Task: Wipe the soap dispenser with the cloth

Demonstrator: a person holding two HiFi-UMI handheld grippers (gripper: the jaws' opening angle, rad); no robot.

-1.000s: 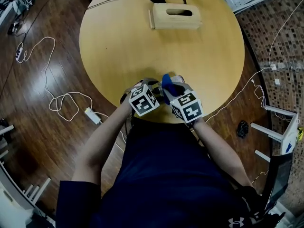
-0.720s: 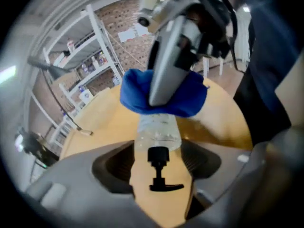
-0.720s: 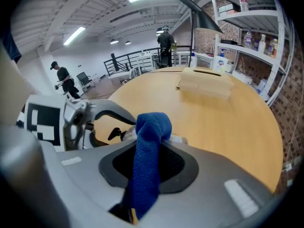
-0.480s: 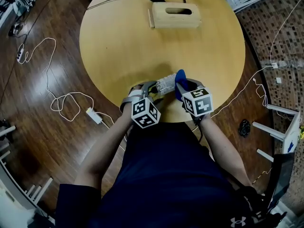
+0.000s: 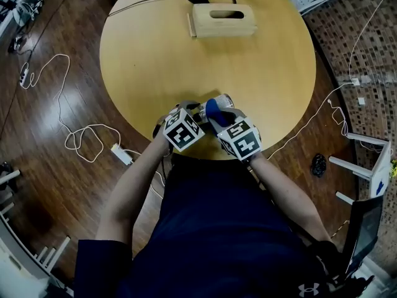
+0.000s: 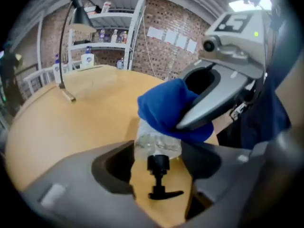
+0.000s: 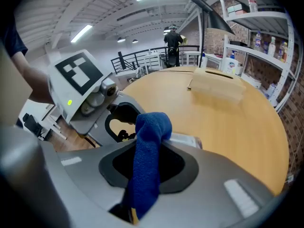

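Compared with half a second ago, the cloth (image 5: 213, 109) and the right gripper (image 5: 218, 118) sit closer to the left gripper (image 5: 197, 110). The cloth is back over the bottle instead of out at its 3 o'clock side.

The soap dispenser (image 6: 156, 144) is a clear bottle with a black pump. It lies tipped on its side, with the pump pointing back toward the person, at the 6 o'clock edge of the round worktop (image 5: 205, 54). The left gripper clamps it at the shoulder, one jaw on each side, with the jaws standing wide. The right gripper pinches the blue cloth, which hangs folded between its jaws and drapes over the bottle body at 12 o'clock from the pump.

Step in hand, as judged: wiping is under way, with one gripper steadying and the other rubbing. The next move calls for drawing the cloth along the body while the left gripper holds firm, then turning the bottle to expose an unwiped face.

Limits of view:
- The cloth and both grippers hide most of the bottle in the head view.
- Actual cloth-to-bottle contact cannot be confirmed.
- Whether the bottle rests on the worktop or is held above it cannot be told.
- The bottle's base is covered.

A wooden box (image 5: 223, 20) stands at 12 o'clock, well apart.
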